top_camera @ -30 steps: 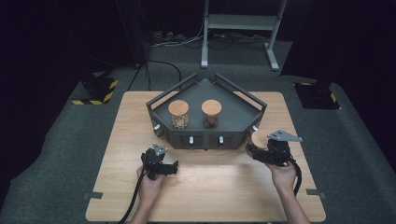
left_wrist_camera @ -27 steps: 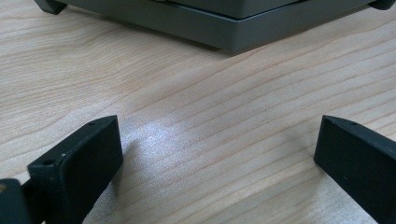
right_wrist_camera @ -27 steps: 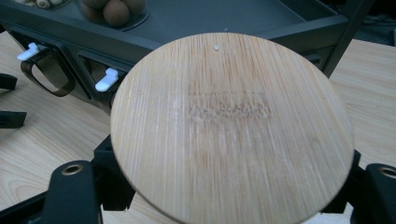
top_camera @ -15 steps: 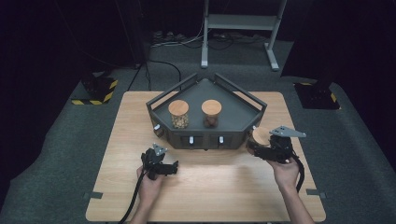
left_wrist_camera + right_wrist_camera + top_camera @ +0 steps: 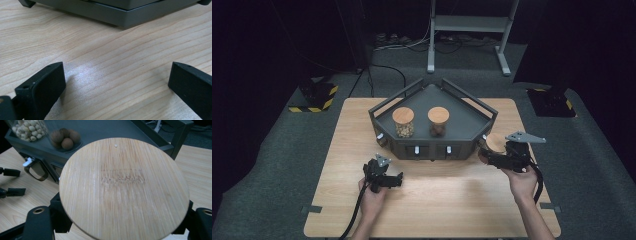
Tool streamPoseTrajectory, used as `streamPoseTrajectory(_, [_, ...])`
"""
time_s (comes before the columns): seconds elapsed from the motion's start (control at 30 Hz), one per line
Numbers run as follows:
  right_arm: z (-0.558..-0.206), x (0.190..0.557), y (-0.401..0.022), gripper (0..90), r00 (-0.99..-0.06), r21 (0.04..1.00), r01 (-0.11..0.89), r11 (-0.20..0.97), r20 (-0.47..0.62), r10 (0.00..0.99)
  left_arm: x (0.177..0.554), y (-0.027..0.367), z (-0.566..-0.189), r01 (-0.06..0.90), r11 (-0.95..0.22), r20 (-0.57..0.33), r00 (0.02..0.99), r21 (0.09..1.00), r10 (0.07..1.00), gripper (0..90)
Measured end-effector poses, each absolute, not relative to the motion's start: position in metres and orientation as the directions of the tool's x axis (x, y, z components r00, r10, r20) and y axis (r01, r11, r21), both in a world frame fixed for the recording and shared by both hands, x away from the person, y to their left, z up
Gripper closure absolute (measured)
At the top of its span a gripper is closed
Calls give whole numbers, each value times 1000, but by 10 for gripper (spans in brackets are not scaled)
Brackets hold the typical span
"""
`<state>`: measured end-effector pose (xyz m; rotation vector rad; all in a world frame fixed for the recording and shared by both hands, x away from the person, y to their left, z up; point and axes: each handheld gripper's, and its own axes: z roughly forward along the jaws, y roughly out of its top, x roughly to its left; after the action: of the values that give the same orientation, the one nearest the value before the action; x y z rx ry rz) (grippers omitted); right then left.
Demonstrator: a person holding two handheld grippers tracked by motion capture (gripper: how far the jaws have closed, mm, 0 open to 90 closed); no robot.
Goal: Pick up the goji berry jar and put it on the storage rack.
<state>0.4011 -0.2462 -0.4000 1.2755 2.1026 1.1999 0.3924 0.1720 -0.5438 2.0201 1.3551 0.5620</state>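
My right gripper (image 5: 486, 154) is by the tray's right front corner, shut on a jar with a round wooden lid (image 5: 496, 141). That lid (image 5: 123, 187) hides the jar's body in the right gripper view, and black jaws flank it on both sides. The dark grey tray (image 5: 472, 112) holds two more wooden-lidded jars, one of pale nuts (image 5: 403, 121) and one of dark brown balls (image 5: 438, 121). My left gripper (image 5: 389, 176) rests low on the table in front of the tray, open. Nothing but bare wood lies between its jaws (image 5: 116, 77).
The tray has raised rails and small white knobs (image 5: 416, 149) along its front face. Its base (image 5: 120, 15) lies just beyond the left jaws. A black-and-yellow striped block (image 5: 314, 97) and a metal stand (image 5: 469, 30) are on the floor past the wooden table (image 5: 447, 200).
The right gripper has lifted a little with the jar in it. The left gripper has stayed where it was.
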Motion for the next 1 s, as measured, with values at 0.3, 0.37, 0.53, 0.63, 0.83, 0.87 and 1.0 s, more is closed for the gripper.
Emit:
streamPoseTrajectory(0.3, [-390, 404, -241, 262, -516, 832, 506, 227, 81, 853, 392, 172, -544, 655, -269, 2, 379, 706, 925, 13])
streamPoseTrajectory(0.37, [-388, 405, -240, 261, -518, 833, 504, 228, 80, 851, 392, 172, -544, 655, -269, 2, 379, 706, 925, 13])
streamPoseTrajectory(0.53, [-381, 406, -240, 262, -525, 837, 500, 222, 88, 847, 392, 172, -544, 655, -269, 1, 379, 706, 925, 13])
streamPoseTrajectory(0.63, [-377, 407, -240, 262, -527, 840, 497, 215, 96, 844, 392, 172, -544, 655, -269, 2, 379, 706, 925, 13])
streamPoseTrajectory(0.83, [-370, 409, -237, 261, -532, 845, 490, 214, 96, 841, 392, 172, -544, 655, -269, 1, 379, 706, 925, 13])
streamPoseTrajectory(0.87, [-369, 410, -236, 261, -532, 845, 489, 218, 90, 842, 392, 172, -544, 655, -270, 2, 379, 706, 925, 13])
streamPoseTrajectory(1.0, [-366, 412, -234, 261, -535, 842, 492, 223, 90, 840, 392, 172, -544, 654, -270, 2, 379, 706, 925, 13])
